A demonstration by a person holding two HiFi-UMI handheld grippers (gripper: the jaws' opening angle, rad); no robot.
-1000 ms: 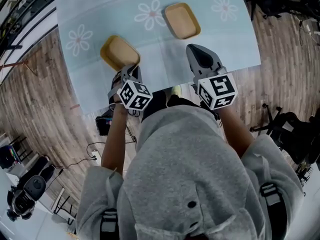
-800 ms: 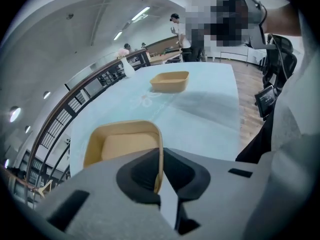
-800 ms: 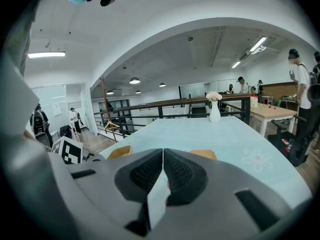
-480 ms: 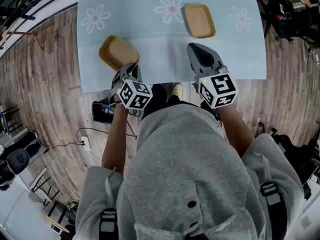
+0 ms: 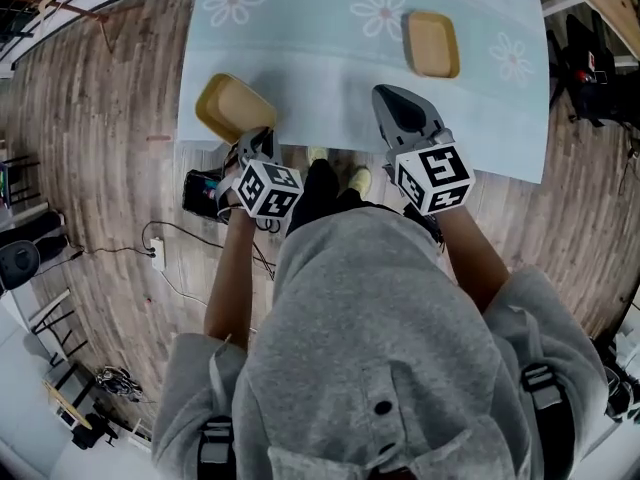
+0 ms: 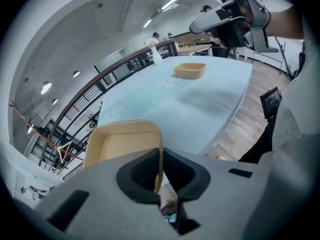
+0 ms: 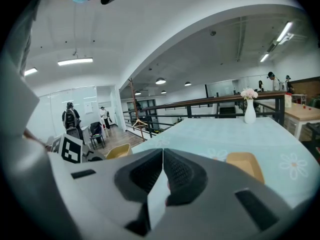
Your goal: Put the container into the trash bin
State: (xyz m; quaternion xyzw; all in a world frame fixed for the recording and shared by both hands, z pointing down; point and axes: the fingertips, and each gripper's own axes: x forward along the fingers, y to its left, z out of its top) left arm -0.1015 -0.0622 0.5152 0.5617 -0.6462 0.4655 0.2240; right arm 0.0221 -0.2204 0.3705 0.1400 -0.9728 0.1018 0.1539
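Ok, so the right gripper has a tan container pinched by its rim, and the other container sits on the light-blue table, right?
Wrong gripper. The left gripper view shows the left gripper has the tan container pinched by its rim; the right gripper is shut on nothing. The other container does sit on the light-blue table.

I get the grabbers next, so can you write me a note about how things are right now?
Left gripper: shut on the rim of a container, by the table's near corner.
Right gripper: shut, holding nothing.
Second container: lying on the table, farther back on the right.
Bin: not in view in any picture.
Done: first container picked up.
Left: carry it to the bin and drop it in. The second one may be next.
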